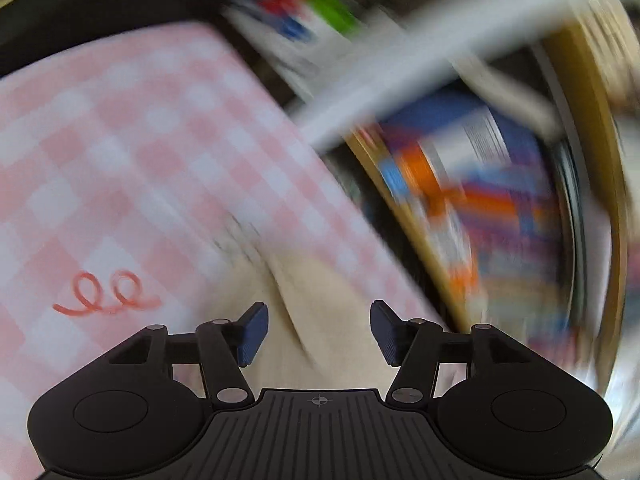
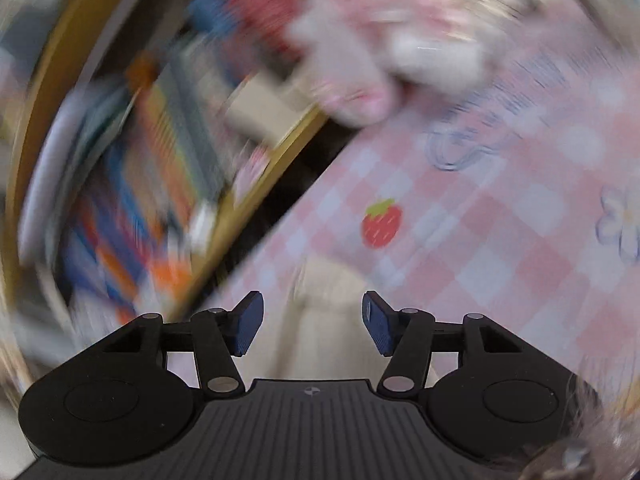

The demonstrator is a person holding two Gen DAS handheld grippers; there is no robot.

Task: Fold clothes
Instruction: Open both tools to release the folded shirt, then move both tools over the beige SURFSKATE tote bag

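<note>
A cream garment (image 1: 320, 300) lies on a pink and white checked cloth (image 1: 120, 152), just ahead of my left gripper (image 1: 319, 334), which is open and empty with the garment between and below its blue pads. In the right wrist view the same cream garment (image 2: 320, 320) lies under my right gripper (image 2: 313, 322), also open and empty, on the checked cloth (image 2: 480, 240) printed with a strawberry (image 2: 381, 224). Both views are heavily motion-blurred.
A wooden shelf with colourful books and boxes (image 1: 480, 208) stands past the cloth's edge, with a dark gap between; it also shows in the right wrist view (image 2: 140, 180). A blurred pink and white soft pile (image 2: 400, 52) lies at the far side of the cloth.
</note>
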